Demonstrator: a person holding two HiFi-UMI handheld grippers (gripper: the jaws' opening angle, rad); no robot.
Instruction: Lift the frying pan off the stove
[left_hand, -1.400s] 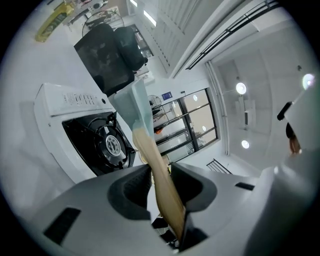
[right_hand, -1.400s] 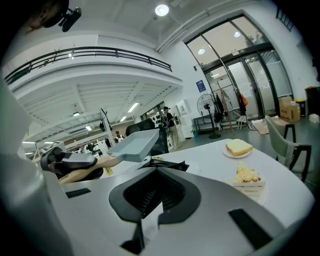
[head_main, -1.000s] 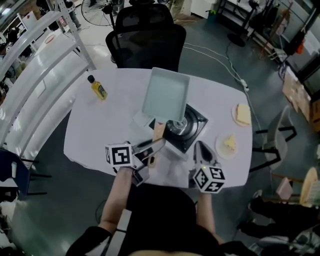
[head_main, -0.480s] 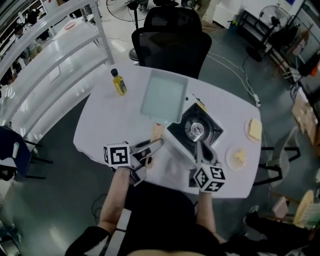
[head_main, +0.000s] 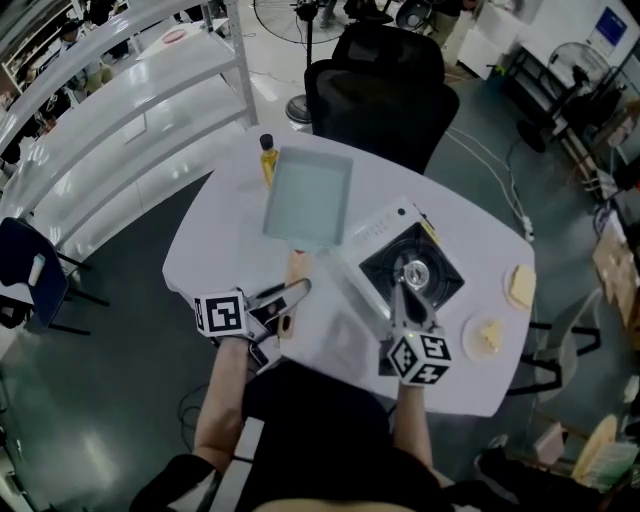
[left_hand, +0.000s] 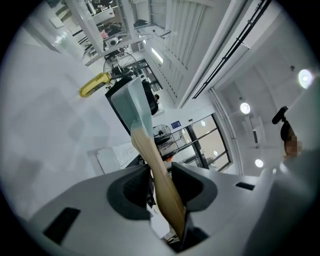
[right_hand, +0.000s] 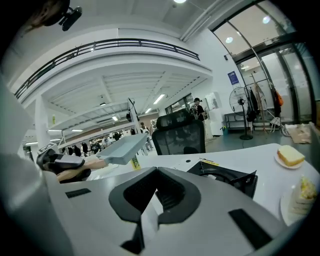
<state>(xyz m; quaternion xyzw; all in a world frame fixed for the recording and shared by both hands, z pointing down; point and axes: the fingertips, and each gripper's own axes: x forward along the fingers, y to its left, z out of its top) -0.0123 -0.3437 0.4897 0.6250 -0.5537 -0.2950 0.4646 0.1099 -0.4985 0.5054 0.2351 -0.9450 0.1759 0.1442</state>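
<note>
The frying pan (head_main: 308, 196) is a rectangular pale blue pan with a wooden handle (head_main: 296, 268). It hangs above the white table, to the left of the stove (head_main: 412, 270), whose burner is bare. My left gripper (head_main: 285, 300) is shut on the handle's near end; in the left gripper view the handle (left_hand: 157, 170) runs between the jaws up to the pan (left_hand: 134, 107). My right gripper (head_main: 405, 310) is shut and holds nothing, just in front of the stove (right_hand: 225, 175). The right gripper view shows the pan (right_hand: 122, 147) raised at the left.
A yellow oil bottle (head_main: 267, 155) stands just beyond the pan's far left corner. Two plates with food (head_main: 519, 285) (head_main: 486, 333) sit at the table's right edge. A black office chair (head_main: 385, 90) stands behind the table. White shelving (head_main: 120, 110) runs along the left.
The pan has travelled left with my left gripper and no longer overlaps the stove, so the burner now shows. My right gripper has stayed close to the stove's front.
</note>
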